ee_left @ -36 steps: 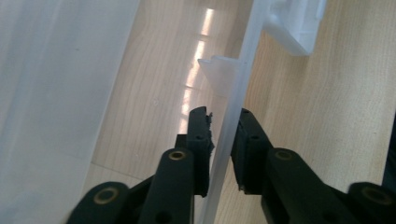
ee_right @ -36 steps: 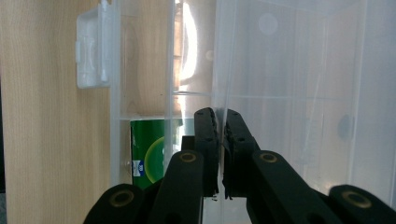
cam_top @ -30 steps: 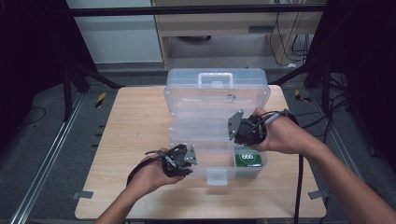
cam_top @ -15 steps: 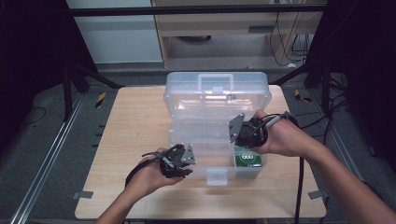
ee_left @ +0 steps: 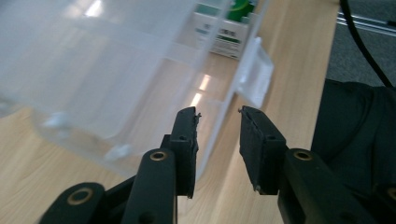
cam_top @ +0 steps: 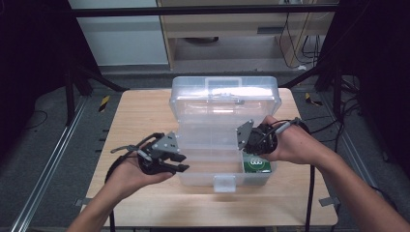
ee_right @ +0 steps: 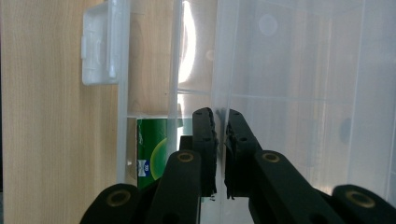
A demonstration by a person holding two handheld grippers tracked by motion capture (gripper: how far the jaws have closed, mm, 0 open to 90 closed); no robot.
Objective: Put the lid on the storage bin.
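Beside the green-labelled carton (cam_top: 256,164), right tongs (ee_right: 220,116) grip the tray (ee_right: 280,93); left tongs (ee_left: 218,116) gape.

Glossy clear plastic storage box (cam_top: 212,145), matt pale wood table (cam_top: 140,116), glossy green carton (cam_top: 256,164)

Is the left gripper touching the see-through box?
Cannot tell. In the left gripper view its open fingers sit astride the box front wall, but no clear contact or gap shows there.

Box (cam_top: 212,145) on table (cam_top: 135,111), carton (cam_top: 256,164) in its right compartment
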